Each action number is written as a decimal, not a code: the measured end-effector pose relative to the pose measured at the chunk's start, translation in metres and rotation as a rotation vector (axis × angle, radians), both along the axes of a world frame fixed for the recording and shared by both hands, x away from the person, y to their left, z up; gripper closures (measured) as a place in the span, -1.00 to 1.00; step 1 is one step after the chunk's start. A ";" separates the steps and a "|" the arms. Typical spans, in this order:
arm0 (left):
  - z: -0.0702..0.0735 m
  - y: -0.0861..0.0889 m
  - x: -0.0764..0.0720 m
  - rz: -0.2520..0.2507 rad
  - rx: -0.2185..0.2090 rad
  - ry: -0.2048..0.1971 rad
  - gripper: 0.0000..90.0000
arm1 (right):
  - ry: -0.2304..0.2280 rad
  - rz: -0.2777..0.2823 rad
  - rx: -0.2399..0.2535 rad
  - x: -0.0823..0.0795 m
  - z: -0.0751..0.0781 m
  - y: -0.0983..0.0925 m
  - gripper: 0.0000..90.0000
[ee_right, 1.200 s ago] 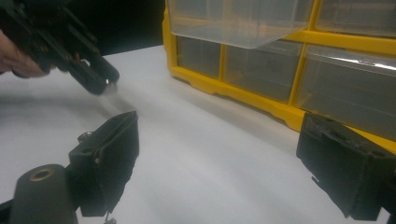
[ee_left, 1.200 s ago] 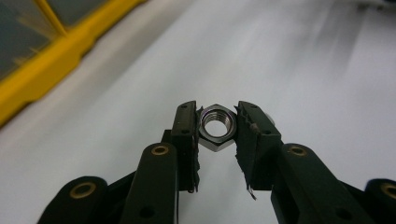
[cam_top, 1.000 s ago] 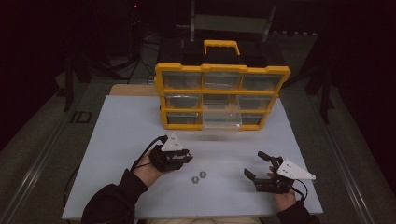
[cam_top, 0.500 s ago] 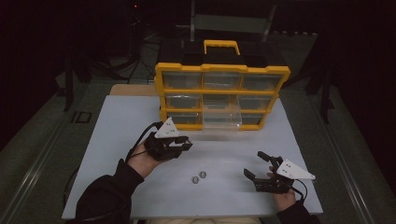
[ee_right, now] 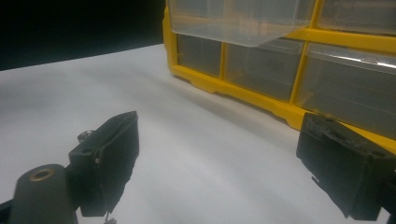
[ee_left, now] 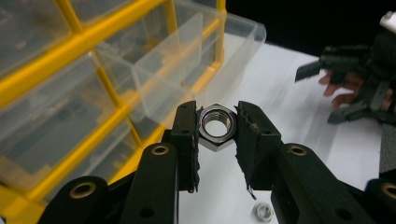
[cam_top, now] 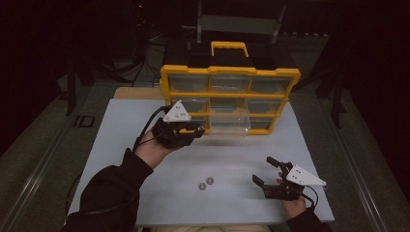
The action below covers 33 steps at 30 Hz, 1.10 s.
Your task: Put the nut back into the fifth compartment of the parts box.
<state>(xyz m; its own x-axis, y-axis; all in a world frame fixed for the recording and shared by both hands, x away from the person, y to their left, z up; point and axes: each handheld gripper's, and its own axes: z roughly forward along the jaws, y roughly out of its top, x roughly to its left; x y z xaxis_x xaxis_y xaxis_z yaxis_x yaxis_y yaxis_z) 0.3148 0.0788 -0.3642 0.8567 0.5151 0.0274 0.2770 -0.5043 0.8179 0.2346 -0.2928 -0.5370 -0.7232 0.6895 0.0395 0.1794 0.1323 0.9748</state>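
My left gripper (ee_left: 217, 128) is shut on a steel hex nut (ee_left: 217, 127), pinched flat to flat between its pads. In the high view that gripper (cam_top: 197, 131) hangs above the white table, just left of the pulled-out clear drawer (cam_top: 230, 124) in the middle column of the yellow organizer (cam_top: 229, 96). Two more hex nuts (cam_top: 206, 183) lie on the table near the front centre. My right gripper (cam_top: 266, 170) rests low at the front right, open, with nothing between its pads (ee_right: 112, 154).
The yellow drawer organizer (ee_right: 261, 93) with clear drawers stands at the back of the white table (cam_top: 121, 140). Its open drawer (ee_left: 187, 60) juts forward over the tabletop. One loose nut (ee_left: 263, 212) shows below my left jaws. Dark floor surrounds the table.
My left gripper has risen from near the table and moved toward the organizer's open drawer, carrying the nut. The right gripper has stayed where it was.
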 end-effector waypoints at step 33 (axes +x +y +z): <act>0.017 -0.066 0.041 0.109 0.022 0.051 0.54 | 0.005 0.003 0.001 0.001 -0.001 0.000 -0.71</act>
<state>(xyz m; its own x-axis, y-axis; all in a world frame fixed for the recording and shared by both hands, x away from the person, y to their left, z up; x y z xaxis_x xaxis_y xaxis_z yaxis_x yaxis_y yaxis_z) 0.3556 0.0128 -0.3468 0.7961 0.6052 -0.0023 0.3723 -0.4866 0.7903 0.2353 -0.2924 -0.5381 -0.7252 0.6872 0.0432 0.1834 0.1324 0.9741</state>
